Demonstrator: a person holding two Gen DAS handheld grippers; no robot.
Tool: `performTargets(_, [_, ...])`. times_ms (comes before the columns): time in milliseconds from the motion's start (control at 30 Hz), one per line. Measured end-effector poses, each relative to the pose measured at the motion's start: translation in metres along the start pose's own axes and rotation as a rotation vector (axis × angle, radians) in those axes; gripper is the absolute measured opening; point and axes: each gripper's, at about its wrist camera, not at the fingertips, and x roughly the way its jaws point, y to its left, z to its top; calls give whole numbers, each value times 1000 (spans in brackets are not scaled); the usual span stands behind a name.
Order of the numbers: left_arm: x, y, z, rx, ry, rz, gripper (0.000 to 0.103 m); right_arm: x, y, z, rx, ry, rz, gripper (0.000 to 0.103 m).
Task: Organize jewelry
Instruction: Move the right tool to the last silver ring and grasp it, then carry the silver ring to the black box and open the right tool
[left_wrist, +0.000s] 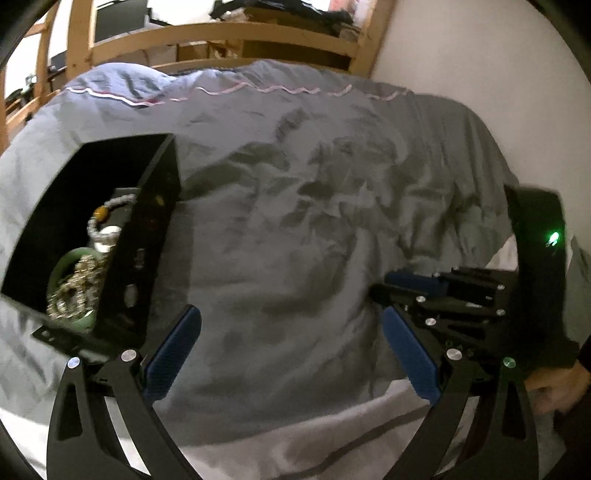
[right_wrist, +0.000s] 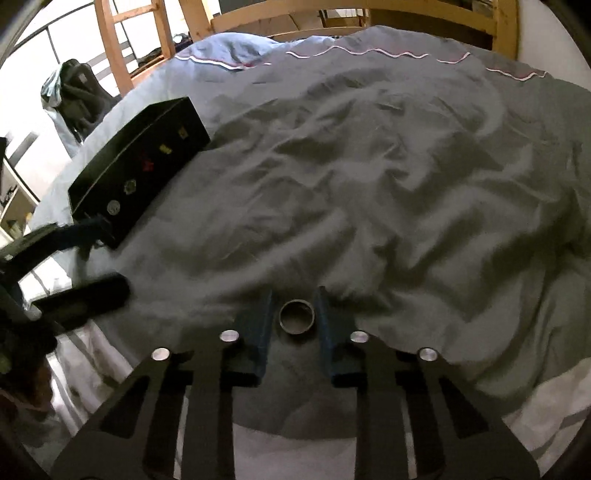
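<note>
A black open jewelry box (left_wrist: 147, 236) sits on the grey duvet at the left; it also shows in the right wrist view (right_wrist: 147, 162). Inside it lie a bead bracelet (left_wrist: 107, 210), a green bangle (left_wrist: 62, 269) and a gold chain (left_wrist: 77, 288). My left gripper (left_wrist: 291, 325) is open and empty just right of the box. My right gripper (right_wrist: 295, 306) has its blue pads close on both sides of a dark metal ring (right_wrist: 296, 316), which lies on the duvet. The right gripper also shows in the left wrist view (left_wrist: 406, 295).
The grey duvet (right_wrist: 406, 184) is wrinkled and covers the bed. A wooden bed frame (left_wrist: 221, 33) stands behind it, with a white wall (left_wrist: 461, 55) at the right. A chair with clothes (right_wrist: 74, 96) stands left of the bed.
</note>
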Motion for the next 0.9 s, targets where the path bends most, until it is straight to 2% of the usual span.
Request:
performTargets(200, [20,-6,2,31,31,-3,97,6,-3,-1,24,30,-2,22])
performTargets(333, [17,-9,4,40,19,-11,97,5,-4,-5,27,34,-17,26])
performTargets(467, [14,-11,6,46,7,-22,97,7,-5,-5,25,43,-16,25])
performTargets(500, [14,-12,6,48,7,-23,97,7,-5,-4,29,40,-15,22])
performTargets(700, [11,-12,7,51,5,-45,97,-11,-15,-1,85,-26,23,20])
performTargets(900, [-2,-11,11,21,-10,-88,97,-40,-17,7,86,-101,47,21])
